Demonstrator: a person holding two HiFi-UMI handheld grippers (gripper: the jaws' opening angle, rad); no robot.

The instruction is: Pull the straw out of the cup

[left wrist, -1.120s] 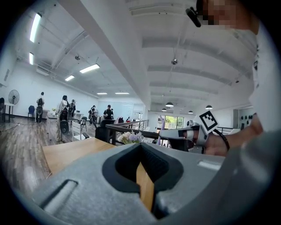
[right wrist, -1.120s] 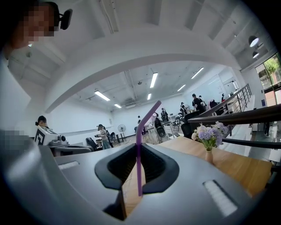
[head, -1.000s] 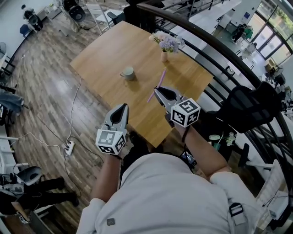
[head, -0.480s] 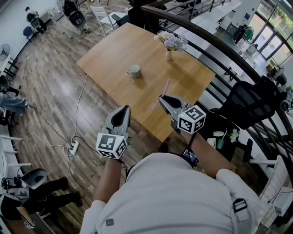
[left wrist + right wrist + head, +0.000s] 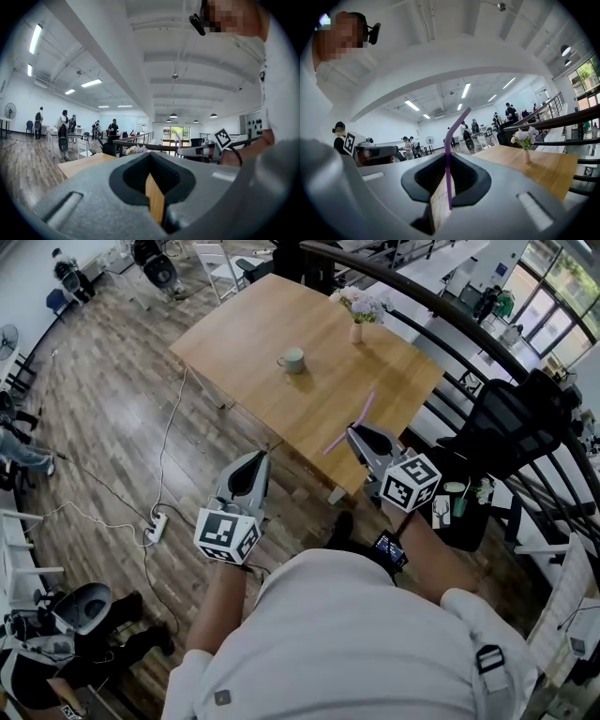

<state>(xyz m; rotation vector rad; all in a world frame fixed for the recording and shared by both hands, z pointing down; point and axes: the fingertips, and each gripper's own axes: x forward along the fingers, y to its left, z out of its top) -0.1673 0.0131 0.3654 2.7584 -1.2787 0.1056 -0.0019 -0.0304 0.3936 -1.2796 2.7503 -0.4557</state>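
- Cup is too small in the head view to see inside.
- Head view: the straw runs down into the right gripper, and the fingers cover the gripped stretch. The person's torso blocks the bottom of that view.
- Right gripper view: fingers clenched on the purple straw. It stands upright between them, bent top leaning right.
- Left gripper: fingers closed together, nothing in them. It's over the floor, off the bench.
- Straw is out of the cup and well apart from it, seen over the bench's near corner.
- Bench: light wood. Cup sits mid-top, vase of flowers near the far edge by the dark handrail.
- Room: open hall, plank floor, white ceiling with strip lights. Power strip with cable on the floor, black chair right of the bench, people far off.
- Count: 1 straw, 1 cup, 1 vase, 1 bench, 2 grippers.
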